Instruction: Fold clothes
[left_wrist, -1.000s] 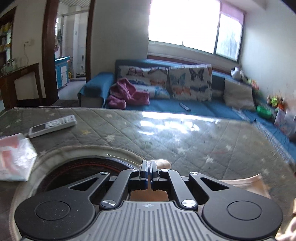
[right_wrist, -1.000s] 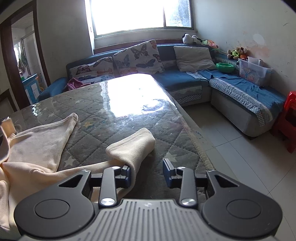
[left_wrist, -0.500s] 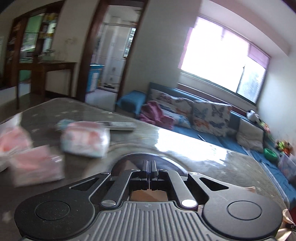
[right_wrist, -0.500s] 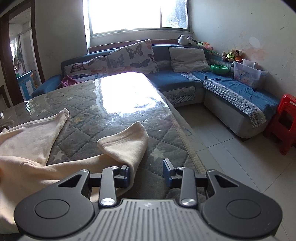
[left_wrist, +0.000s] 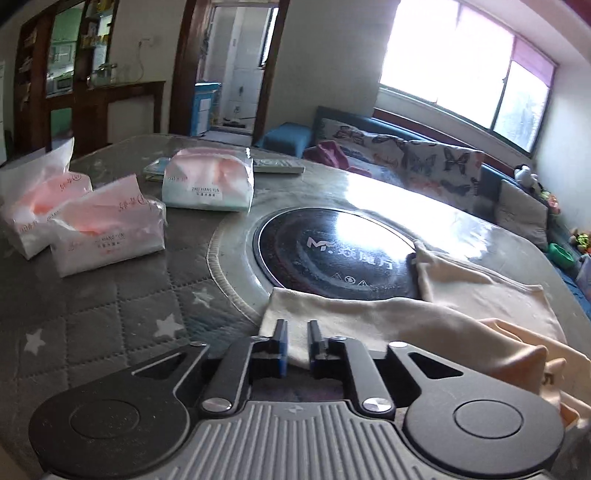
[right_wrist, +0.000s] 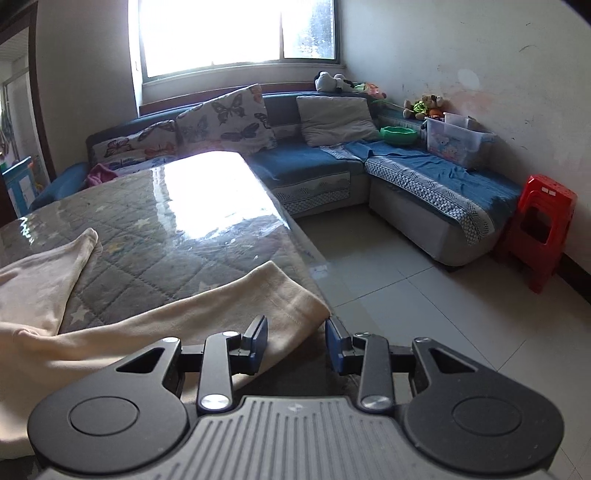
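Note:
A cream long-sleeved garment (left_wrist: 406, 321) lies spread on the grey quilted table (left_wrist: 110, 317). In the left wrist view my left gripper (left_wrist: 297, 334) is open, its jaws a small gap apart around one sleeve's cuff edge, no longer pinching it. In the right wrist view the other sleeve (right_wrist: 221, 310) runs to the table's right edge. My right gripper (right_wrist: 297, 336) is open wide with that sleeve's cuff between its jaws.
A black round hotplate (left_wrist: 332, 254) is set in the table centre, partly under the garment. Three tissue packs (left_wrist: 107, 236) and a remote (left_wrist: 277, 166) lie at the far left. A blue sofa (right_wrist: 332, 173) and a red stool (right_wrist: 535, 229) stand beyond the table edge.
My left gripper was shut on the cuff and swung left; now it has opened and the sleeve lies flat. My right gripper stayed open and the right sleeve has been pulled straighter.

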